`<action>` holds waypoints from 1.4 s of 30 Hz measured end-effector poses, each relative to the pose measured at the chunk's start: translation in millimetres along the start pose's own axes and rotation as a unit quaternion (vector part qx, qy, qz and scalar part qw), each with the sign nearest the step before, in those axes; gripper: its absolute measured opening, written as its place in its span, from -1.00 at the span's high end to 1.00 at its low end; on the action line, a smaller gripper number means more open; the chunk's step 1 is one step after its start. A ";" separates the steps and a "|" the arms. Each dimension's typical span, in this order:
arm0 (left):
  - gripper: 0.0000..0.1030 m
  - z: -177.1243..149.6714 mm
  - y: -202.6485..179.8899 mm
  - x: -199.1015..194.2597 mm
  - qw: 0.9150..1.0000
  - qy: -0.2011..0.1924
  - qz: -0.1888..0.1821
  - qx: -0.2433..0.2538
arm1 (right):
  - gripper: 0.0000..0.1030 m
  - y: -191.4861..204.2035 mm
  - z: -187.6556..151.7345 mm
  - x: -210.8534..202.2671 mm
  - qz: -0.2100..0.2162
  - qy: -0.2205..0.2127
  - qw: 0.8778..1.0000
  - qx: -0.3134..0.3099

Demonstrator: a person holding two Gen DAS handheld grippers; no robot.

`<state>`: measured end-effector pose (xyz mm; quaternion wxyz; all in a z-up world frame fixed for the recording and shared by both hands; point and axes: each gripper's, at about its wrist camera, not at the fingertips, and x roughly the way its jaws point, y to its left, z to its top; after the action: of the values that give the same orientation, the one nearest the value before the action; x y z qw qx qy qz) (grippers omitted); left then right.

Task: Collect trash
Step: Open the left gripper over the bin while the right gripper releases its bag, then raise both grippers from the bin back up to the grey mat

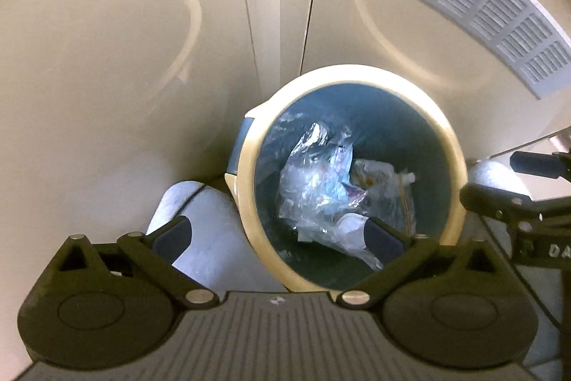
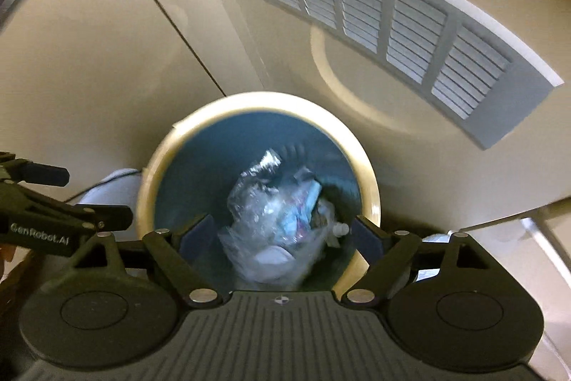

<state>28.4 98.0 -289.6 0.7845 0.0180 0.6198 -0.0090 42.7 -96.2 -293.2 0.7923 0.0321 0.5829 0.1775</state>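
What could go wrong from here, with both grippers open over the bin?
1. The clear bag is loose and crumpled, so a pinch by the right gripper may catch only a thin fold that slips or tears.
2. Small scraps beside the bag could stay behind.
3. The left gripper straddles the bin rim; going down, it may hit the rim and tip the bin.

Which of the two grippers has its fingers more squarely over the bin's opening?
The right gripper: both fingers frame the cream-rimmed blue bin; the left gripper sits off-centre.
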 end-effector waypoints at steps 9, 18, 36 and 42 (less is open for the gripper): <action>-0.99 -27.6 0.3 -34.1 0.999 -0.041 -0.006 -0.020 | -0.83 23.5 -16.3 -55.7 0.001 -0.063 0.996 -0.063; -0.99 -38.9 -11.1 -78.3 0.995 -0.099 0.006 0.010 | -0.85 27.2 -23.8 -91.8 0.005 -0.098 0.993 -0.068; -0.99 -42.4 -7.4 -101.4 0.990 -0.138 -0.006 0.006 | -0.85 33.5 -29.0 -114.8 -0.008 -0.132 0.988 -0.077; -0.99 -38.4 -8.1 -114.2 0.988 -0.153 -0.009 0.004 | -0.85 38.6 -25.3 -132.1 -0.002 -0.150 0.985 -0.086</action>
<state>-35.6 90.5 -187.5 0.8697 0.0142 0.4929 -0.0216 -24.4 -106.1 -170.8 0.8712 -0.0116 0.4395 0.2184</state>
